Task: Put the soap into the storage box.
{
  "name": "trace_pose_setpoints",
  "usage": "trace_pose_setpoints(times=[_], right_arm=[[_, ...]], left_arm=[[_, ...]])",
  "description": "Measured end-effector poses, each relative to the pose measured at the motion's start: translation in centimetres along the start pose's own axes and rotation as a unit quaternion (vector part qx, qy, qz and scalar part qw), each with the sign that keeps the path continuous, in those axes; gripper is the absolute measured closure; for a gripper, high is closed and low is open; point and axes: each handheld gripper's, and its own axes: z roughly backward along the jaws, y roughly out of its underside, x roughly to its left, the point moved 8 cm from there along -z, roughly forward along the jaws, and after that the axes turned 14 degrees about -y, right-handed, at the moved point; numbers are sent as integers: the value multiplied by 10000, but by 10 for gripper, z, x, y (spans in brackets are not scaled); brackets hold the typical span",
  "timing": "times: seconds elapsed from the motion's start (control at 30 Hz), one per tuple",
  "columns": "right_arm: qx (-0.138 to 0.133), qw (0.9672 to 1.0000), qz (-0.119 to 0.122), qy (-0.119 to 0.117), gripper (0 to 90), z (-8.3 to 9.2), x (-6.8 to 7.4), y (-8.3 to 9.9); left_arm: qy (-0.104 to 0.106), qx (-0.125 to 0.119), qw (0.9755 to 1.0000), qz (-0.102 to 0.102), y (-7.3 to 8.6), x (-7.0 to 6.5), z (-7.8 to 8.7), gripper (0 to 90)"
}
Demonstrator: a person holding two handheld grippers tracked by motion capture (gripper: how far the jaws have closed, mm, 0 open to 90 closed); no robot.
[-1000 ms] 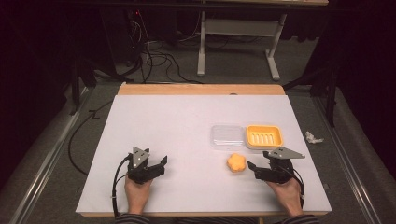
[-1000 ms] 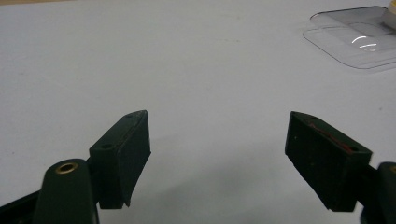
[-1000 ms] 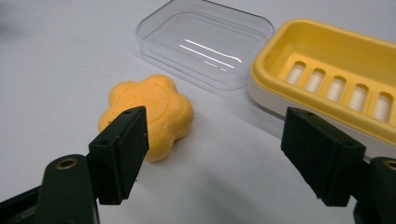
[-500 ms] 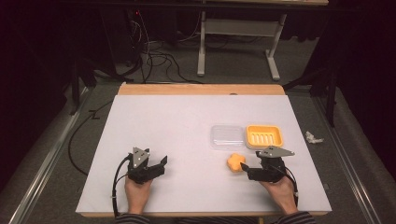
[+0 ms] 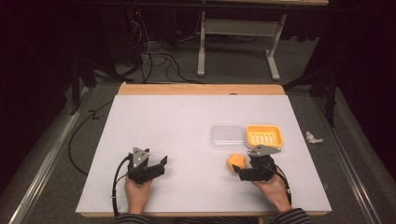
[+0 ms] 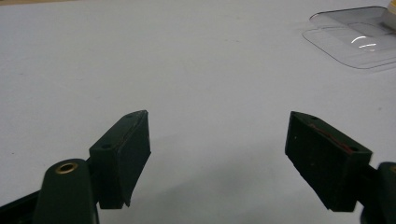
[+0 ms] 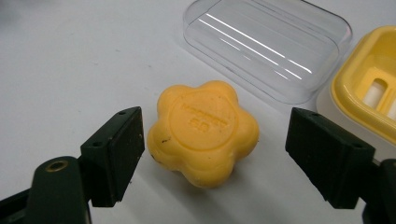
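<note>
A flower-shaped yellow soap bar (image 7: pixel 203 130) lies flat on the white table, also seen in the high view as the soap bar (image 5: pixel 236 162). My right gripper (image 7: pixel 212 158) is open with its jaws either side of the soap, the left jaw almost touching it, the right jaw well apart. In the high view the right gripper (image 5: pixel 243 171) sits just below the soap. A clear plastic lid (image 5: pixel 226 136) lies beside a yellow soap dish (image 5: pixel 264 135). My left gripper (image 5: pixel 162 165) is open over bare table at the front left, nothing between its jaws (image 6: pixel 217 154).
The white table (image 5: pixel 177 121) has a wooden strip along its far edge. A crumpled white scrap (image 5: pixel 313 137) lies on the floor at the right. Cables and a desk frame stand on the floor beyond the table.
My right gripper has moved left and forward toward the soap, so the soap now lies between its jaws. The left gripper has stayed put.
</note>
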Motion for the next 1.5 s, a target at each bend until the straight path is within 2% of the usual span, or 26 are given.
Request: trace_pose_setpoints(times=[0.17, 0.3, 0.4, 0.63, 0.8, 0.9, 1.17, 1.3, 1.33, 1.5], right_arm=[[138, 9999, 12, 20, 195, -7, 1, -3], [147, 9999, -14, 66, 195, -11, 3, -5], [345, 9993, -7, 171, 195, -19, 2, -6], [545, 9982, -130, 233, 200, -29, -2, -5], [731, 9969, -200, 195, 210, -35, -4, -1], [850, 9961, -175, 125, 252, -36, -3, 2], [802, 9964, -222, 147, 260, -36, -2, 4], [802, 9966, -140, 153, 263, -36, -1, 4], [777, 9968, -29, 176, 264, -36, -1, 4], [733, 9972, 46, 168, 265, -34, 0, 5]], left_arm=[[0, -7, 10000, 2, 0, 0, 0, 228], [0, -7, 10000, -9, 0, 0, 0, 228], [0, -8, 10000, -9, 0, 0, 0, 227], [4, -8, 10000, -2, 0, 0, 0, 227], [1, -22, 10000, 30, -1, 0, 0, 226], [-2, -18, 10000, 25, -1, 1, 0, 225], [-1, -19, 10000, 27, -1, 1, 0, 226], [1, -21, 10000, 30, -1, 1, 0, 226], [2, -23, 10000, 30, -1, 1, 0, 226], [5, -31, 10000, 41, -1, 0, 0, 226]])
